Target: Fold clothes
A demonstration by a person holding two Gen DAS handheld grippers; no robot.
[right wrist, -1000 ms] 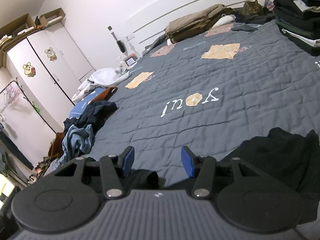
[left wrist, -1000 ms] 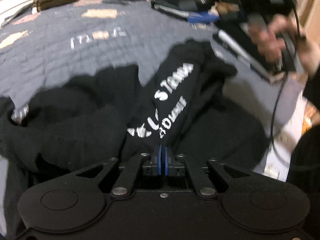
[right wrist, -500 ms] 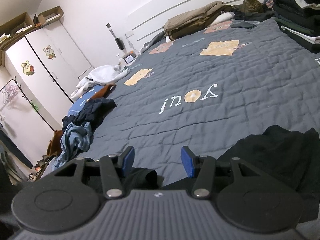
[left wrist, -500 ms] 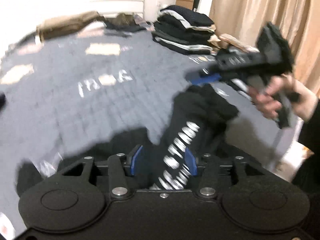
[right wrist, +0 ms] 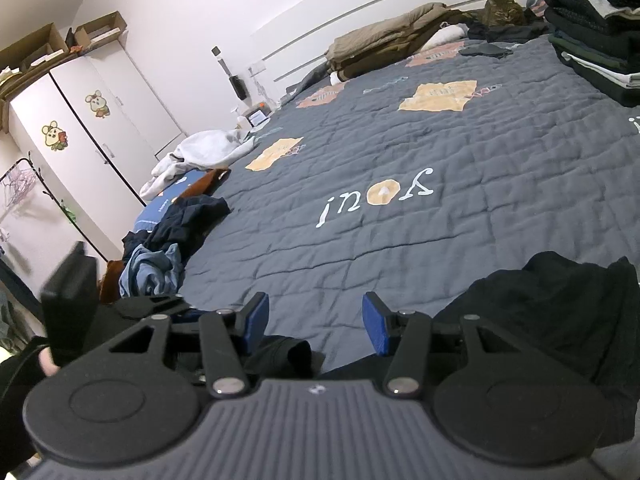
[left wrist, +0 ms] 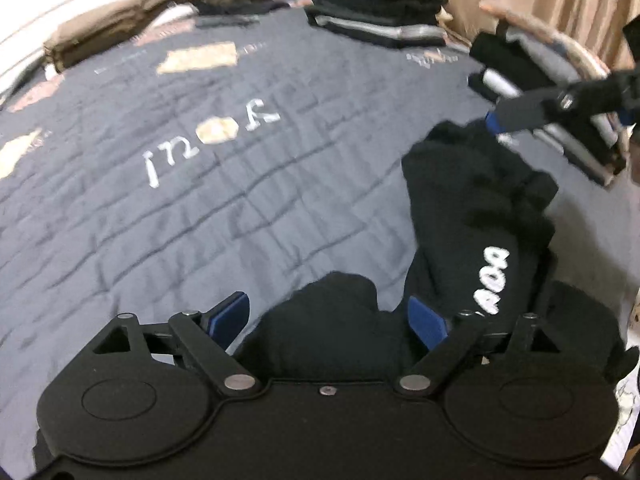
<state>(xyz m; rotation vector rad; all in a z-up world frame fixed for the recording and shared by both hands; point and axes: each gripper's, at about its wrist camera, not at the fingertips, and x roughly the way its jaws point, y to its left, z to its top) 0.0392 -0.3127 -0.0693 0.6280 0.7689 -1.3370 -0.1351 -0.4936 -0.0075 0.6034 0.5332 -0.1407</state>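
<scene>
A grey quilt (right wrist: 460,240) covers the bed. A cat (right wrist: 503,10) lies by the headboard. White wardrobes (right wrist: 92,128) with mouse stickers carry cardboard boxes (right wrist: 100,28) on top.

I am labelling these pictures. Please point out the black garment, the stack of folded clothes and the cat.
black garment (left wrist: 476,208), left wrist view, upper bunched part.
stack of folded clothes (left wrist: 380,4), left wrist view, front side.
cat (right wrist: 505,10), right wrist view, its body.

So the left tool (left wrist: 328,320) lets go of the black garment (left wrist: 476,208): a second back its jaws were pinched on the printed fold, now they're opening wide with cloth lying loose between them. It also slides sideways, so the lettering sits off to its right.
</scene>
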